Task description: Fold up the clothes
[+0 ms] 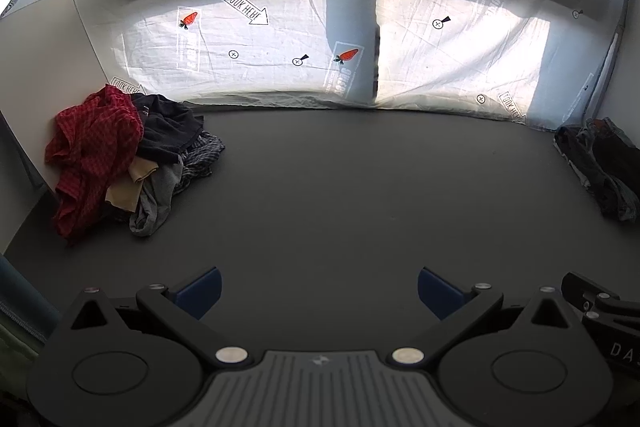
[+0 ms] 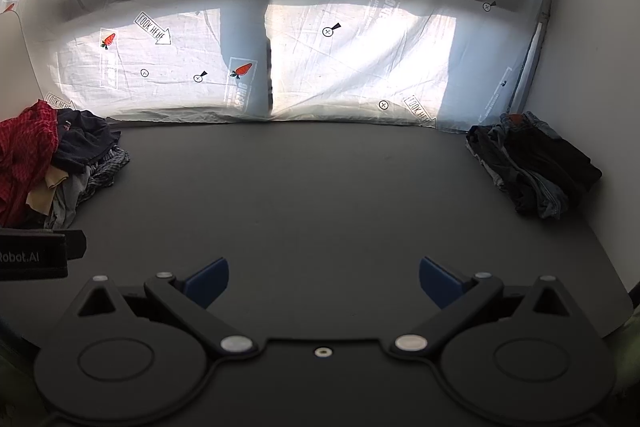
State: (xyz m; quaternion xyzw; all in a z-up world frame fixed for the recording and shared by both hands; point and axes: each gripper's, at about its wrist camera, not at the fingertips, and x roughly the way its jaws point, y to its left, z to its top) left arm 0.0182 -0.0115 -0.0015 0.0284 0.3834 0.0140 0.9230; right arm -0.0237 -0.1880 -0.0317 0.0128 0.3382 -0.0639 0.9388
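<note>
- Clothes waiting to be folded lie in a loose, crumpled heap [image 1: 128, 159] at the far left corner of the dark grey matte tabletop [image 1: 340, 195], pressed against the pale upright board [image 1: 44, 59] on that side.
- Topmost in that heap is a red checked shirt [image 1: 92, 155], with a black garment [image 1: 168, 131] beside it, a tan piece [image 1: 128, 187] and a grey one [image 1: 156, 199] below, and a dark plaid cloth [image 1: 204, 155] at the heap's right edge.
- A second bundle of dark, denim-like clothes [image 2: 532, 167] sits at the far right edge of the tabletop, well apart from the heap and close to the white wall [image 2: 592, 27].
- Behind the table hangs a white backlit sheet printed with carrots, arrows and "LOOK HERE" marks [image 1: 360, 47].
- The left gripper [image 1: 319, 291] hovers over the near bare part of the tabletop, its blue-padded jaws spread wide and holding nothing.
- The right gripper [image 2: 324, 283] is likewise spread wide and empty, alongside the left one, over bare tabletop.
</note>
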